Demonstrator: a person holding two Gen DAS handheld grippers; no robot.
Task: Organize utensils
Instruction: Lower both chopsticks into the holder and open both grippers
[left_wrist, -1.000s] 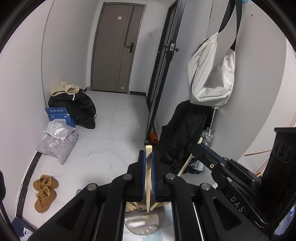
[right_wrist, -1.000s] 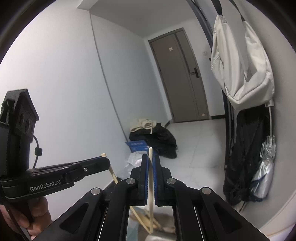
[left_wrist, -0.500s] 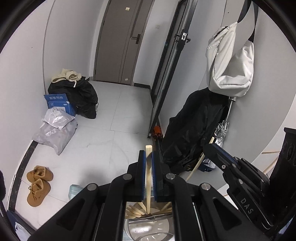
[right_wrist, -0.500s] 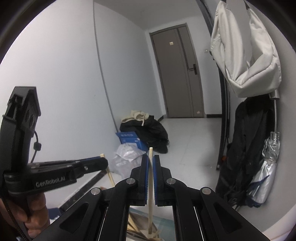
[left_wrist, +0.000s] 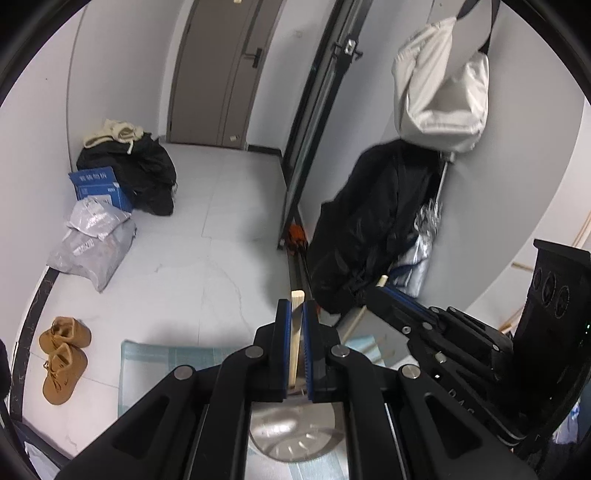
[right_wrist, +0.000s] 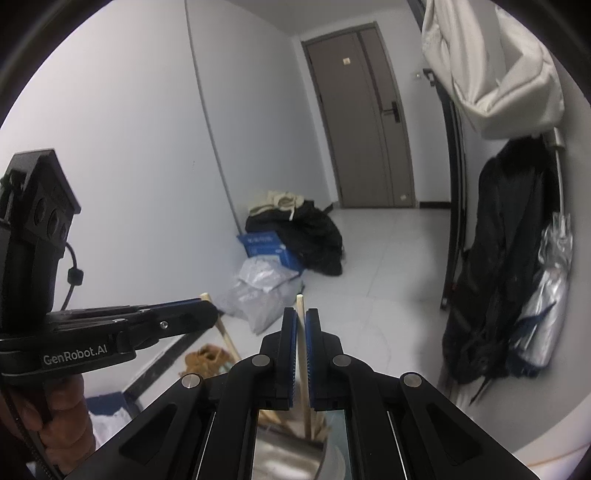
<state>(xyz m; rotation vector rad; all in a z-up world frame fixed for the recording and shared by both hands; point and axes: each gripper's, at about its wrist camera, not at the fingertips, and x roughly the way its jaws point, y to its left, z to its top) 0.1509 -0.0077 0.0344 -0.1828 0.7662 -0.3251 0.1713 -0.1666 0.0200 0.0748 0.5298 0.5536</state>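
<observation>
Both views had tilted floorward since earlier; left gripper (left_wrist: 294, 325) clenched a chopstick (left_wrist: 295, 332), right gripper (right_wrist: 301, 332) another chopstick (right_wrist: 302, 332); lower both straight into the metal holder (left_wrist: 295, 435) at 6 o'clock.

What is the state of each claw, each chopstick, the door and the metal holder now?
Left claw: shut on a chopstick.
Right claw: shut on a second chopstick.
Door: closed.
Metal holder: below the claws, more chopsticks inside.

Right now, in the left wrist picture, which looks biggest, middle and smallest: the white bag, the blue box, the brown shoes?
1. white bag, hanging on the wall, clearly biggest.
2. brown shoes and blue box look alike; the shoes sit nearer the camera, so I won't rank them.
</observation>
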